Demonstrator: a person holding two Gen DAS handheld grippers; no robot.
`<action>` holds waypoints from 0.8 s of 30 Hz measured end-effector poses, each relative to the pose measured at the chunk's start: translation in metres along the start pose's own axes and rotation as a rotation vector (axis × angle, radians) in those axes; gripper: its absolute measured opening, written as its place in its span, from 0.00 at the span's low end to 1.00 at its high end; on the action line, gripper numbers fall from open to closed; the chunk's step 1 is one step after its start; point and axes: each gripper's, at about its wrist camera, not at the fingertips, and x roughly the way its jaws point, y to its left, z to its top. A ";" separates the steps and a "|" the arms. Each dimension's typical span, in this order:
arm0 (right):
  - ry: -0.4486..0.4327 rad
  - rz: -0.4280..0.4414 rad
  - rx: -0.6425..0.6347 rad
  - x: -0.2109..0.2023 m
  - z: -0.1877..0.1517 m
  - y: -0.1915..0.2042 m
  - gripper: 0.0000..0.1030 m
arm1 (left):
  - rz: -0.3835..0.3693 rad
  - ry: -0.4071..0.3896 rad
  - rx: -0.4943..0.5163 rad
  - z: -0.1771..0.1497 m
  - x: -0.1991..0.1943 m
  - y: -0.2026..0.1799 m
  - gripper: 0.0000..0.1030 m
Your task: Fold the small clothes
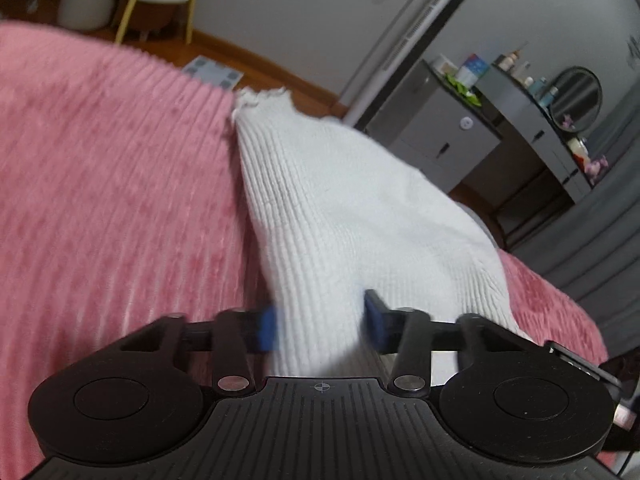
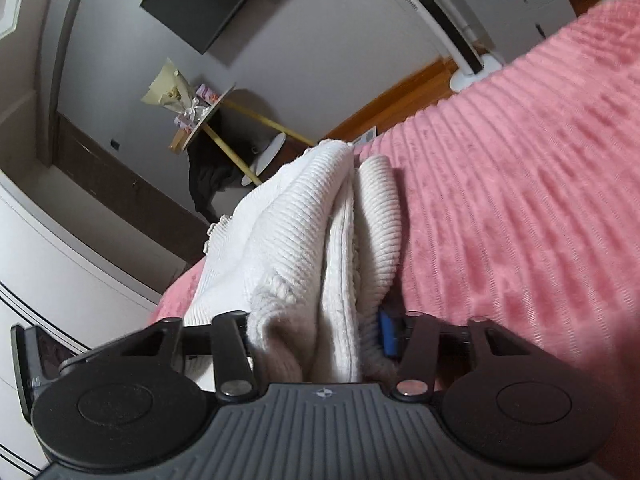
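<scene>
Tension matters: with your left hand-held gripper and right hand-held gripper each clamped on the white knit garment, carry both corners level over the pink bedspread.

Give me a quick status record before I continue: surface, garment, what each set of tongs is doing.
surface: pink ribbed blanket
garment: white ribbed knit garment, lifted off the blanket
left tongs: closed on a single spread layer of the garment, blue pads on either side
right tongs: closed on a bunched part of the garment, several folds gathered between them
background: grey cabinet, round mirror
image quality: motion blur in both views
</scene>
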 end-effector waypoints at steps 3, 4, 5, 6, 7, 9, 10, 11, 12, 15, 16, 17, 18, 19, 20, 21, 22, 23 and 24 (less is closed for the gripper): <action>-0.003 -0.032 -0.086 -0.005 -0.003 0.018 0.39 | 0.022 -0.018 0.049 0.003 -0.014 -0.009 0.38; -0.010 -0.041 -0.117 -0.007 -0.005 0.026 0.39 | 0.032 -0.028 0.064 0.003 -0.020 -0.012 0.37; -0.014 -0.049 -0.140 -0.009 -0.007 0.032 0.38 | 0.046 -0.038 0.073 0.004 -0.027 -0.014 0.37; -0.012 -0.051 -0.161 -0.010 -0.009 0.040 0.38 | 0.057 -0.045 0.079 0.005 -0.034 -0.014 0.37; -0.009 -0.051 -0.184 -0.010 -0.012 0.048 0.38 | 0.065 -0.051 0.082 0.005 -0.042 -0.014 0.37; -0.005 -0.045 -0.225 -0.014 -0.020 0.063 0.38 | 0.088 -0.057 0.096 0.002 -0.059 -0.008 0.37; -0.005 -0.040 -0.248 -0.016 -0.024 0.071 0.38 | 0.103 -0.056 0.108 -0.001 -0.068 -0.005 0.37; 0.000 -0.034 -0.268 -0.017 -0.029 0.078 0.38 | 0.121 -0.060 0.126 -0.006 -0.076 -0.002 0.37; 0.011 -0.028 -0.286 -0.017 -0.035 0.084 0.38 | 0.140 -0.063 0.139 -0.011 -0.084 0.002 0.37; 0.055 -0.009 -0.295 -0.013 -0.053 0.098 0.38 | 0.203 -0.058 0.139 -0.024 -0.101 0.016 0.38; 0.069 -0.010 -0.307 -0.010 -0.061 0.103 0.39 | 0.222 -0.046 0.121 -0.029 -0.103 0.023 0.39; 0.083 -0.016 -0.319 -0.008 -0.069 0.106 0.41 | 0.250 -0.027 0.110 -0.033 -0.104 0.029 0.42; 0.103 -0.028 -0.329 -0.006 -0.076 0.109 0.43 | 0.295 -0.014 0.101 -0.038 -0.105 0.034 0.45; 0.129 -0.049 -0.334 -0.004 -0.083 0.109 0.51 | 0.330 -0.017 0.102 -0.043 -0.109 0.037 0.50; 0.131 -0.067 -0.331 -0.008 -0.086 0.107 0.60 | 0.351 -0.043 0.118 -0.046 -0.118 0.037 0.55; 0.120 -0.075 -0.324 -0.016 -0.085 0.105 0.62 | 0.376 -0.075 0.146 -0.048 -0.128 0.035 0.59; 0.102 -0.086 -0.324 -0.024 -0.083 0.105 0.62 | 0.416 -0.113 0.174 -0.048 -0.136 0.031 0.63; 0.075 -0.107 -0.333 -0.034 -0.080 0.106 0.62 | 0.461 -0.148 0.201 -0.048 -0.139 0.026 0.68; 0.040 -0.130 -0.351 -0.043 -0.078 0.109 0.62 | 0.493 -0.179 0.220 -0.047 -0.141 0.022 0.71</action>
